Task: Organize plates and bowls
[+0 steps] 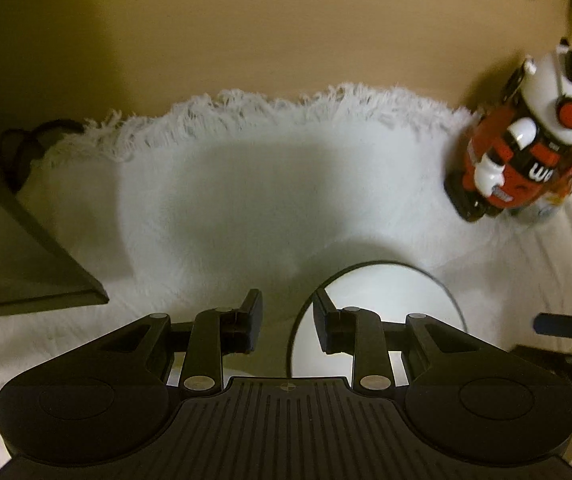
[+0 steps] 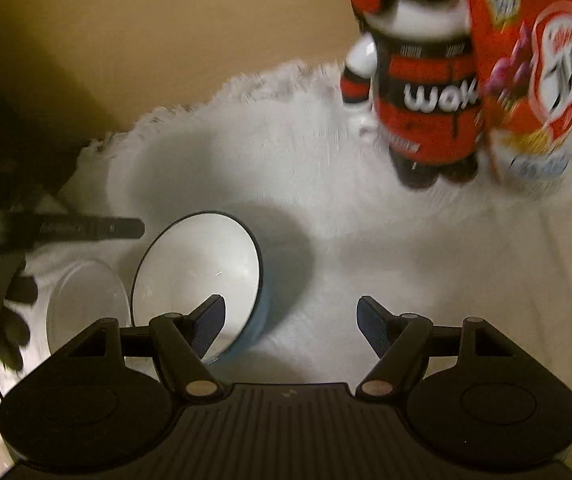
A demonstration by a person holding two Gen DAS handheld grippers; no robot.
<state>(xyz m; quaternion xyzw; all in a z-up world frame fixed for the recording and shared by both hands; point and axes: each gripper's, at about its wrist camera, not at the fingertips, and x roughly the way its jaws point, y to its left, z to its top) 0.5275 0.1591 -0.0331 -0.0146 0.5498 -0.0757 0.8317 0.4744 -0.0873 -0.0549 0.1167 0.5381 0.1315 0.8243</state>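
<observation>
On the white fringed cloth (image 2: 325,208) that covers the tan table (image 1: 246,20), the bowl (image 2: 202,276) with the white inside and dark rim sits tilted, its mouth turned up and toward my right gripper's camera, its blue outer wall showing along the lower right edge. It is round, so no long axis stands out. Just left of it, edge almost touching, lies a clear glass dish (image 2: 86,304); whether the two touch I cannot tell.

My right gripper (image 2: 289,324) has its jaws spread wide with nothing between them. Its left fingertip shows in front of the bowl's white inside and its right fingertip stands over bare cloth, so the bowl lies left of the gap.

My left gripper (image 1: 287,320) has its jaws partly open, with only cloth and the bowl's rim seen through the gap. In that view the bowl (image 1: 381,312) lies under and behind the right finger, and I cannot tell whether the finger touches it.

Beyond the bowl, at the far right of the cloth, a red, black and white robot-shaped bottle (image 2: 425,92) stands upright, with a red snack packet (image 2: 537,72) just beside it.
</observation>
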